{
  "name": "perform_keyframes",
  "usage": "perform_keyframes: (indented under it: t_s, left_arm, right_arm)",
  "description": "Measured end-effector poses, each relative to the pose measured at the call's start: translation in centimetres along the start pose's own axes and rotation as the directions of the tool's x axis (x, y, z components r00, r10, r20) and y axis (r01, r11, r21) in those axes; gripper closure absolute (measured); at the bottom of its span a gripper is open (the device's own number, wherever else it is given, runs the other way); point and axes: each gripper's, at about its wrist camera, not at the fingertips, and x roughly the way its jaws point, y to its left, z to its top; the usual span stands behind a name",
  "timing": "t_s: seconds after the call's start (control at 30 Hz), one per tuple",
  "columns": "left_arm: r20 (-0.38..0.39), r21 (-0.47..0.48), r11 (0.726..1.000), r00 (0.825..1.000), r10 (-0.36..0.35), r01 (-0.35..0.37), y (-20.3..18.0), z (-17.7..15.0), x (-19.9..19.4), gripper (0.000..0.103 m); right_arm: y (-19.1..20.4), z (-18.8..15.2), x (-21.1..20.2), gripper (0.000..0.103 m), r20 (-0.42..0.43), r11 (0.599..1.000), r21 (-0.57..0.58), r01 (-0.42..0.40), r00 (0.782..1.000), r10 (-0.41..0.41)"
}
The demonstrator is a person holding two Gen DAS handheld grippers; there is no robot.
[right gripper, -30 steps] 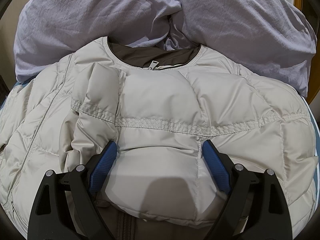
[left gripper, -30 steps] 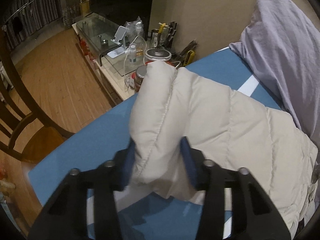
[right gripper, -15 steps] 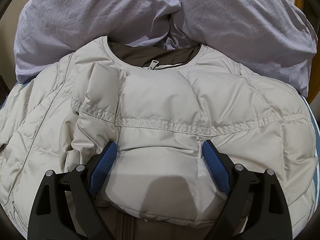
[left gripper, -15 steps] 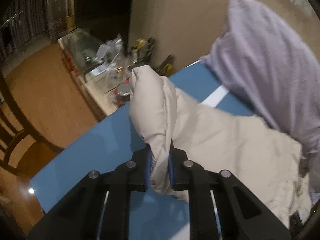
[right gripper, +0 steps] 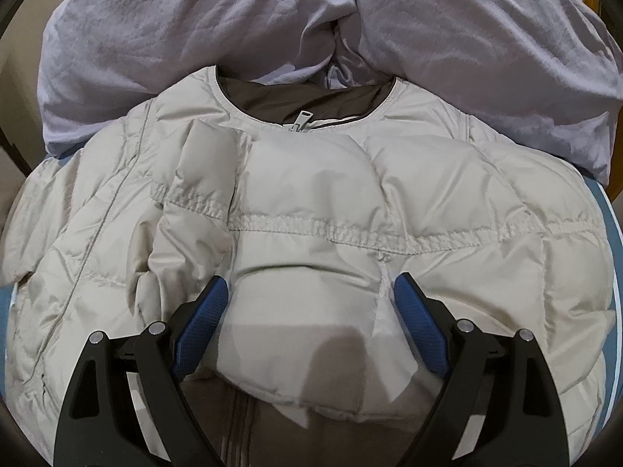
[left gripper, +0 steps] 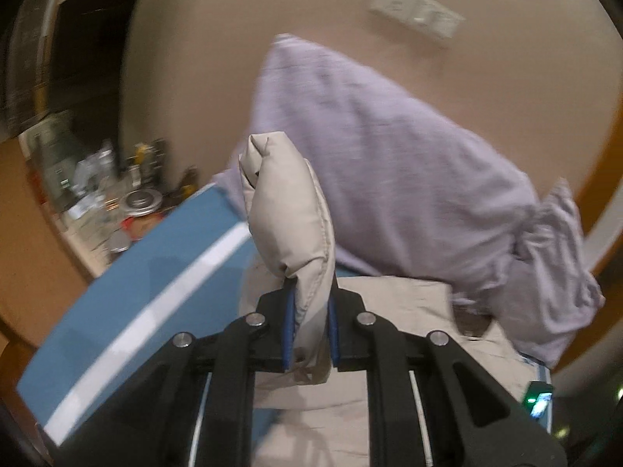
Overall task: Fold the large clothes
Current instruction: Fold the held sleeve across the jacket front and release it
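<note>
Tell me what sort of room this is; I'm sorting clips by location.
Probably a bedroom at home: the puffer jacket lies on a blue bed sheet against lilac pillows, with a cluttered side table nearby.

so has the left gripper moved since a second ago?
Yes. The left gripper, shut on the beige puffer jacket's sleeve, has swung up and right: the cluttered side table slid to the left edge and the lilac pillow now fills the centre.

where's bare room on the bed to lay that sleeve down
Bare blue sheet lies between the jacket and the bed's edge toward the cluttered side table. Toward the lavender pillows it is crowded. The left gripper holds the sleeve.
</note>
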Motion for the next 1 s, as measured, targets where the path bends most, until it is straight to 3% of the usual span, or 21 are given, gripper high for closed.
perform_keyframes:
  t_s: [0.23,0.5,0.67,1.0]
  left_arm:
    - [-0.023,0.105,0.98,0.985,-0.17,0.172,-8.1,-0.7,0.2,0.089]
    - [-0.139,0.188,0.921,0.937,-0.319,0.341,-16.5,-3.5,2.2,0.089]
    - [-0.233,0.207,0.898,0.911,-0.341,0.389,-20.3,-6.4,4.5,0.089]
    - [-0.398,0.226,0.88,0.864,-0.308,0.418,-23.3,-12.5,8.7,0.089]
  right_arm:
    - [-1.2,-0.5,-2.0,0.014,0.016,0.999,0.027,-0.031,0.999,0.031]
    - [-3.1,-1.5,-4.7,0.014,0.061,0.998,0.054,-0.019,0.998,0.016]
    - [-4.7,-2.1,-5.8,0.014,0.092,0.997,0.072,0.031,0.995,-0.037]
    - [-7.4,-3.0,-6.3,0.014,0.092,0.988,0.133,0.077,0.992,-0.09]
